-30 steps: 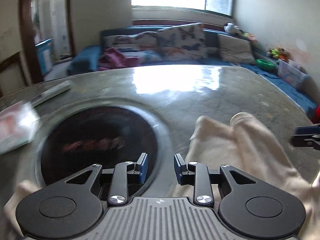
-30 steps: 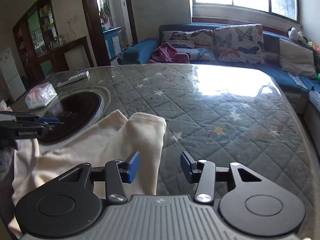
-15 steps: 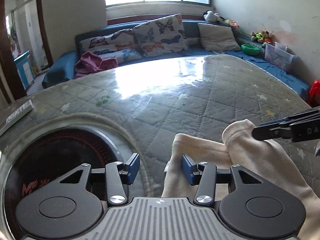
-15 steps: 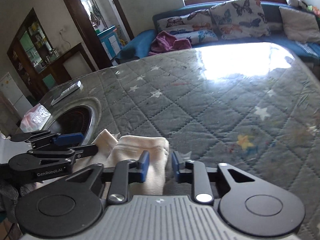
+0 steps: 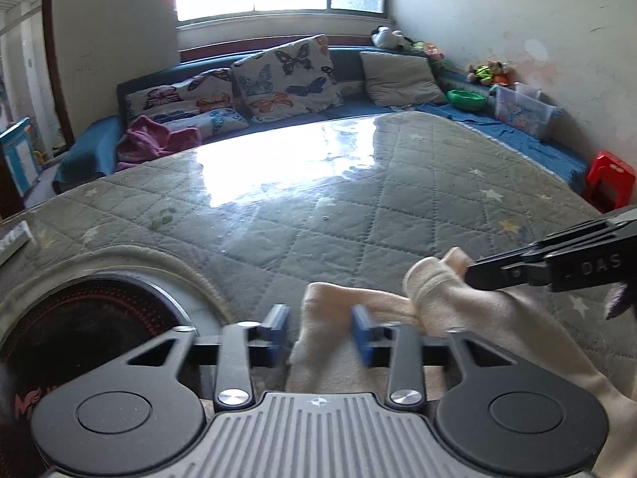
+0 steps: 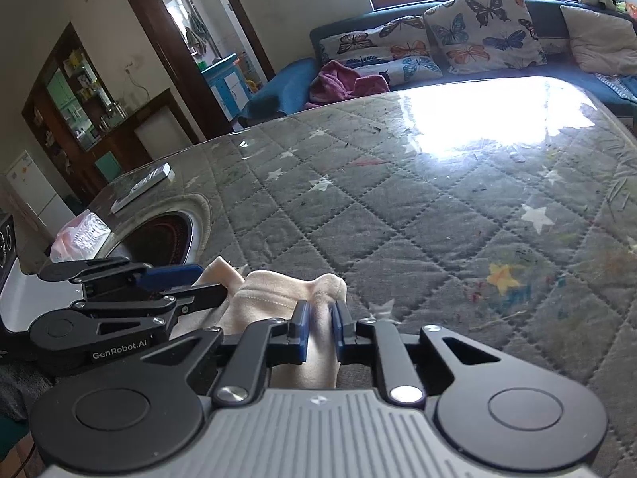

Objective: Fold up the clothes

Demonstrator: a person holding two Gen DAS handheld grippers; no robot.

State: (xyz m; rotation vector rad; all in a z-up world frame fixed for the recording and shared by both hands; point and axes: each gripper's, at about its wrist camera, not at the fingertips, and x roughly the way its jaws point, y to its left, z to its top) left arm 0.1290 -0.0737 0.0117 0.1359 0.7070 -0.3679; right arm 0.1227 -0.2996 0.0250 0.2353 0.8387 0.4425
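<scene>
A cream garment (image 5: 458,318) lies on the quilted grey table near its front edge; two of its ends point away from me. My left gripper (image 5: 320,328) is open, its blue pads either side of the left end of the cloth. My right gripper (image 6: 318,328) is shut on the right end of the cream garment (image 6: 274,290), which bunches up between its pads. The right gripper also shows in the left wrist view (image 5: 469,275), pinching that end. The left gripper shows in the right wrist view (image 6: 199,283), at the left of the cloth.
A round black cooktop (image 5: 79,318) is set into the table (image 5: 358,215) left of the garment. A remote (image 6: 141,187) and a plastic packet (image 6: 79,235) lie at the far left. A blue sofa (image 5: 278,79) with cushions runs behind the table.
My right gripper has closed on the right end of the garment. My left gripper has shifted right, so the left end now lies between its open pads.
</scene>
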